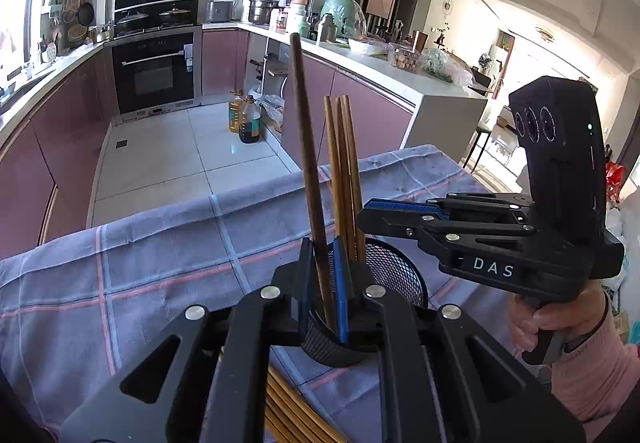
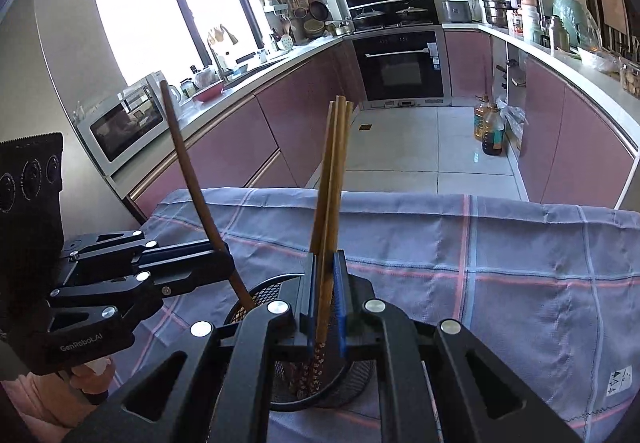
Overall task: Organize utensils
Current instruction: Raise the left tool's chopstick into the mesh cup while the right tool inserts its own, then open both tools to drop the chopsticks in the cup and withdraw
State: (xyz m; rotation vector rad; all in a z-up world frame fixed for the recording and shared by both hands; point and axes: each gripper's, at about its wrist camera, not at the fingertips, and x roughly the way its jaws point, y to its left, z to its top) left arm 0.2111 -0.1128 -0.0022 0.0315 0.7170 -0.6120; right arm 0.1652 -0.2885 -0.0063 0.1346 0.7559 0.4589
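A: Listing first: left gripper. Its jaws are seen nearly closed, clamped on one dark chopstick, which is held upright with its lower end inside the mesh holder.

B: Right gripper?

A: Jaws nearly closed too, pinched on a bundle of lighter chopsticks. The patterned tips are seen down inside the holder. From the left view that bundle is seen standing just behind the dark stick.

B: Holder position?

A: Black mesh, set upright on the checked cloth, near its front edge, beneath both grippers.

B: Other stock?

A: More chopsticks are laid flat on the cloth, just beside the holder, partly hidden under the left gripper. How many cannot be told. A pink sleeve is noted behind the right gripper.
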